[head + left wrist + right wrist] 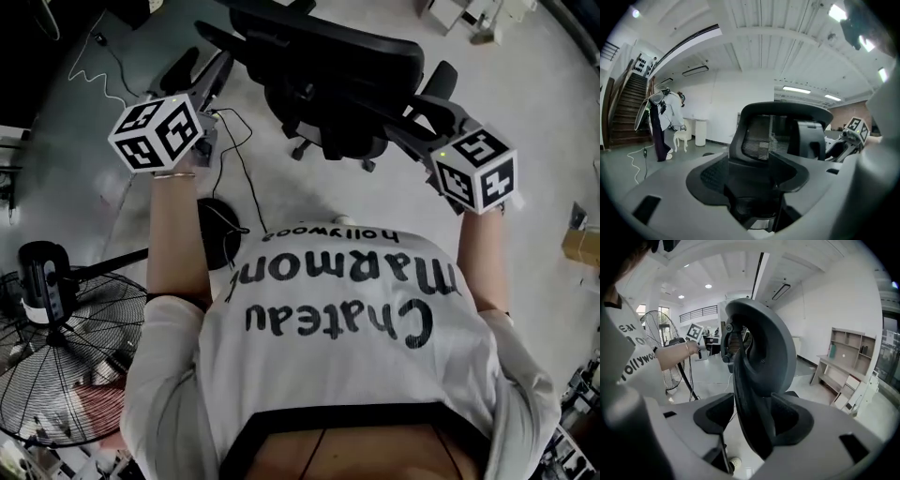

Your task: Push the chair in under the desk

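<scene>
Head view looks steeply down over my shirt to the black office chair at the top middle of the frame, its backrest towards me, standing on a pale floor. My left gripper reaches in from the upper left beside the chair's near edge, and my right gripper comes in from the upper right at the other edge of the backrest, so the chair sits between the two. A standing fan fills the lower left, and a thin black cable trails across the floor below the chair. Left gripper view shows the jaws of my left gripper spread wide at the bottom middle, the pads pressing on nothing; the chair's mesh backrest rises beyond the gap, filling the centre. A staircase climbs along the left edge, and the marker cube of my other gripper shows at the right. Right gripper view shows my right gripper with its jaws standing wide too; the curved side edge of the backrest runs down into the gap, close against the jaw on the frame's right, with floor visible between it and the other jaw, so it is not clamped. A light wooden desk with shelves stands at the right of the frame, well apart from the chair.
</scene>
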Tool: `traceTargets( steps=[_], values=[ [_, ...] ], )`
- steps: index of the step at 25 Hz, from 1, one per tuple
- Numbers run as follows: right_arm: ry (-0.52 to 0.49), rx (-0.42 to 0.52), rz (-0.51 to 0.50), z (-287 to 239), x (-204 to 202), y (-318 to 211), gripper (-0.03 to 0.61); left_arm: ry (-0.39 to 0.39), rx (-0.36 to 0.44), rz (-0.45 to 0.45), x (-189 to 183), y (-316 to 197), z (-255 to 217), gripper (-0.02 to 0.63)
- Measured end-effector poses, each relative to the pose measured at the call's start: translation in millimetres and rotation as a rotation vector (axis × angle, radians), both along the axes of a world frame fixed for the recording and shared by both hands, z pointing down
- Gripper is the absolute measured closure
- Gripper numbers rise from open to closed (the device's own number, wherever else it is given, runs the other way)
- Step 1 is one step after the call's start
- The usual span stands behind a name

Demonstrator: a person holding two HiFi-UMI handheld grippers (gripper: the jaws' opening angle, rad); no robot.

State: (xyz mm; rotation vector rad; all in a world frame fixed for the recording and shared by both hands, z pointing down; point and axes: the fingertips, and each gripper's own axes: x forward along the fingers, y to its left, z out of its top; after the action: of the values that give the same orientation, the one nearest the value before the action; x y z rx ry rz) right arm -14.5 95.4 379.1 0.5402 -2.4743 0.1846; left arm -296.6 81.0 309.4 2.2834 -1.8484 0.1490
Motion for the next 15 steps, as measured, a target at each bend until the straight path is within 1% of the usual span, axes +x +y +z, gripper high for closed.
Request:
traceTargets(
  steps=[2,3,4,8,11,13,15],
  values=[
    [0.005,0.005,0.001,0.5,-0.2,-0.3,0.322,-0.072,-0.038,0.029,-9.7,-15.5,6.1,0.341],
    [0.007,0.004,0.001,1.3,-0.1,-0.2,0.322,-0.136,-0.061,0.067,-10.8,-21.6,10.0,0.337],
    [0.010,0.002,0.001,2.2,0.0,0.1,0.322,-0.223,-0.087,0.113,-10.6,-26.6,14.4,0.337],
    [0.015,0.003,0.002,3.9,-0.8,-0.4,0.322,-0.614,-0.205,0.289,-9.3,-40.4,29.1,0.337],
    [0.021,0.011,0.004,3.7,-1.3,-2.8,0.324,-0.849,-0.332,0.432,-9.1,-43.6,43.6,0.330],
    [0.024,0.013,0.007,4.2,-1.5,-2.2,0.325,-0.963,-0.409,0.527,-6.9,-40.9,54.8,0.325],
    [0.027,0.014,0.009,4.2,-1.7,-1.8,0.325,-1.054,-0.449,0.577,-5.6,-43.1,65.0,0.325]
  ],
)
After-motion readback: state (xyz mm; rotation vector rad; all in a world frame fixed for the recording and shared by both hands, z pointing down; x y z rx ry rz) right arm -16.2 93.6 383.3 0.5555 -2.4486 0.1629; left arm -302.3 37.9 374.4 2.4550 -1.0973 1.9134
